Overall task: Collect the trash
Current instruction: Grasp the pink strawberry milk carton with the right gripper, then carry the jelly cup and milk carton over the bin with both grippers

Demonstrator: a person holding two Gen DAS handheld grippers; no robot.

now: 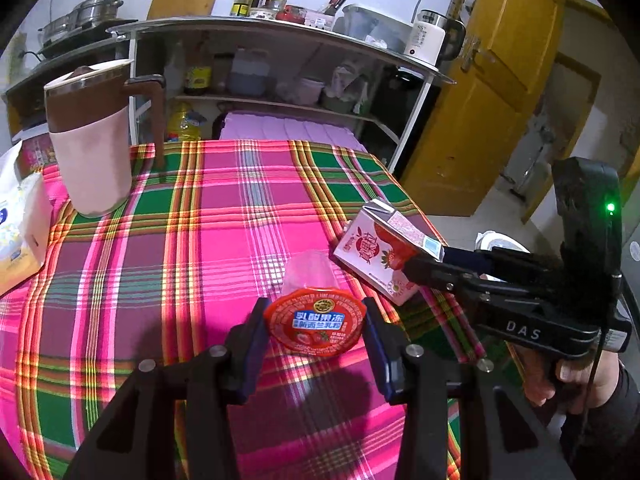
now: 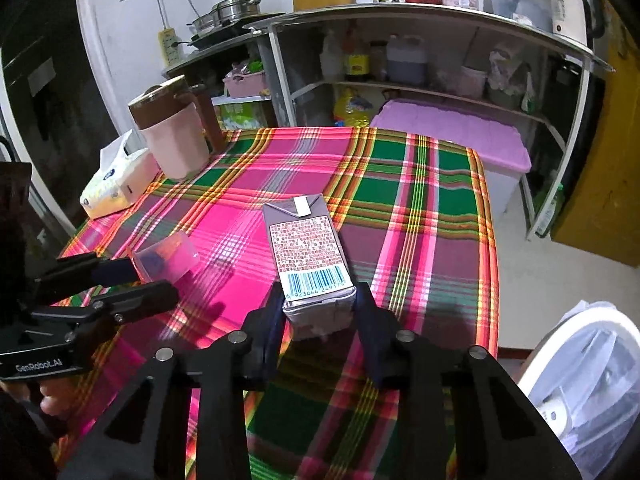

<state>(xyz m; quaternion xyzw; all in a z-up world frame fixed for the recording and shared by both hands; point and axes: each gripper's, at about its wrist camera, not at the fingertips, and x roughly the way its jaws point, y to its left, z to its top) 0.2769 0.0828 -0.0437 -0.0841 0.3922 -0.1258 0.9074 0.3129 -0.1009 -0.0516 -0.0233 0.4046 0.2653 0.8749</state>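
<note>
My left gripper (image 1: pixel 316 328) clamps the red-lidded jelly cup (image 1: pixel 315 322) above the plaid tablecloth (image 1: pixel 224 216). My right gripper (image 2: pixel 320 312) squeezes the milk carton (image 2: pixel 310 248) just beside that cup, over the tablecloth's edge nearest the white bin (image 2: pixel 592 384).

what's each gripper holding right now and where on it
Left gripper: clear plastic jelly cup with red foil lid, held by the lid rim. Right gripper: pink strawberry milk carton, held at its barcode end.
</note>
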